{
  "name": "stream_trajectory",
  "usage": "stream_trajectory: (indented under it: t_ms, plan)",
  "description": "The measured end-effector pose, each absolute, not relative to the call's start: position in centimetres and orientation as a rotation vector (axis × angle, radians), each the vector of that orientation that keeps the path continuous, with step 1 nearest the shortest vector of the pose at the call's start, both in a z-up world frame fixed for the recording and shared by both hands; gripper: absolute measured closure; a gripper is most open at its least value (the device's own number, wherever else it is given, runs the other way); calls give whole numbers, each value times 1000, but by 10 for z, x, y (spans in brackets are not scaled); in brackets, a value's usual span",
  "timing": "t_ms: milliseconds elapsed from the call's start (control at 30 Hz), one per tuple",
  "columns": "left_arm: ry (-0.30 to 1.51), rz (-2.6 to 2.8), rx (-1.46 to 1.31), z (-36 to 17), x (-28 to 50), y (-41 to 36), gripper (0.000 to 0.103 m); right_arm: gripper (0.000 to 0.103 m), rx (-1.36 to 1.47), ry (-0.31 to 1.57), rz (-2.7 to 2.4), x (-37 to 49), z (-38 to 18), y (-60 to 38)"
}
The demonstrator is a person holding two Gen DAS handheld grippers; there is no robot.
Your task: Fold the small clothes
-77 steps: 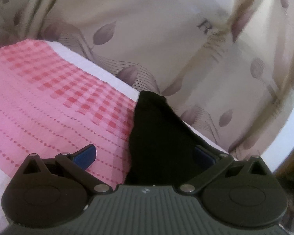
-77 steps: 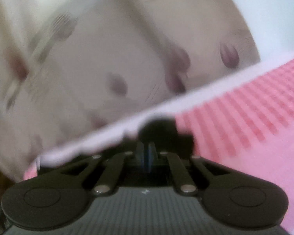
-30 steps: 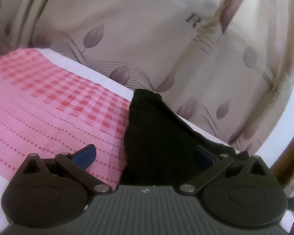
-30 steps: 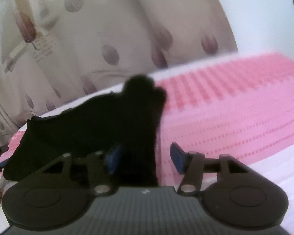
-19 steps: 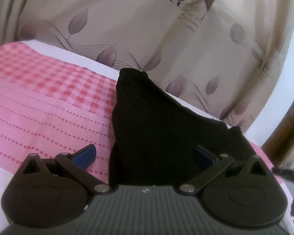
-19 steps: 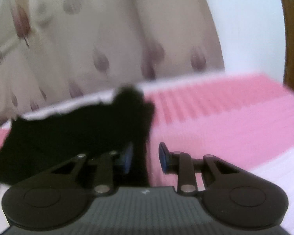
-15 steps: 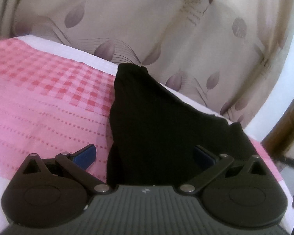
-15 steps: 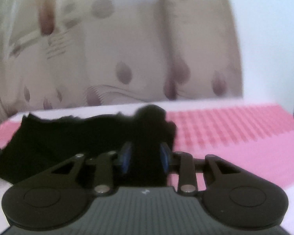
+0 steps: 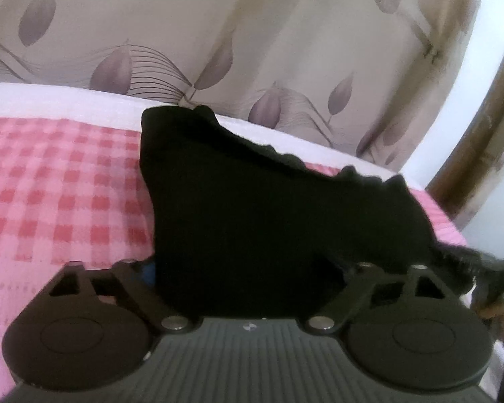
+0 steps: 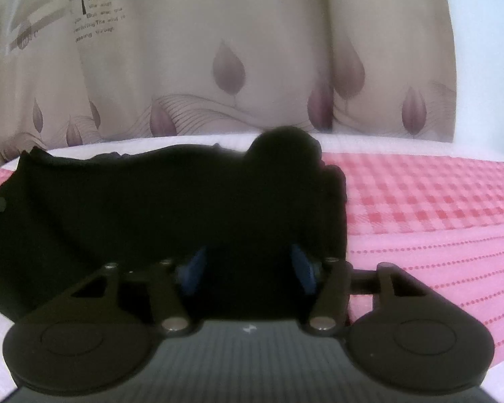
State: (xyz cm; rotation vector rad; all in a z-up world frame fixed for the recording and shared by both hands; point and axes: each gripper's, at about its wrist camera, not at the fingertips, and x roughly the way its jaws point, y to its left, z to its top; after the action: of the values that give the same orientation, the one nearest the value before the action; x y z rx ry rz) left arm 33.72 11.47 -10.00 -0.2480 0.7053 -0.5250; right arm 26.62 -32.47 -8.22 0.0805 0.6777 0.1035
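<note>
A small black garment (image 9: 252, 208) lies on the pink checked bed cover (image 9: 57, 181). It also shows in the right wrist view (image 10: 151, 208), spread wide to the left. My left gripper (image 9: 248, 268) is open, with the cloth bunched between its spread fingers; the left blue pad (image 9: 148, 270) just shows, the right one is hidden by cloth. My right gripper (image 10: 248, 268) is open, its blue pads (image 10: 195, 270) standing apart on either side of a raised fold of the garment.
A beige curtain (image 9: 218, 33) with purple leaf prints hangs behind the bed's white far edge (image 9: 50, 97). A wooden frame (image 9: 480, 127) stands at the right. The pink cover (image 10: 420, 208) stretches to the right in the right wrist view.
Both grippers have moved in closer over the garment. The right gripper, shut at first, then open and narrowing, has widened around a fold. The left gripper has stayed open and cloth now fills its gap.
</note>
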Motion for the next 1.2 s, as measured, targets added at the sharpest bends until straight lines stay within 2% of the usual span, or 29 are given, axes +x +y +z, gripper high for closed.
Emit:
stream_trajectory:
  t_ms: [33, 100, 200, 300, 533, 1200]
  plan:
    - [707, -534, -252, -101, 342, 117, 37, 44, 67, 678, 98, 266, -83, -323]
    - [716, -548, -252, -103, 349, 120, 53, 41, 49, 674, 85, 265, -83, -320]
    - [736, -592, -289, -105, 354, 125, 68, 39, 37, 671, 74, 265, -83, -318]
    - [722, -578, -267, -99, 350, 118, 76, 38, 27, 669, 66, 265, -83, -317]
    - [647, -423, -17, -73, 327, 66, 80, 33, -2, 663, 42, 264, -83, -313]
    - [674, -235, 200, -71, 322, 20, 81, 21, 29, 676, 84, 267, -85, -315]
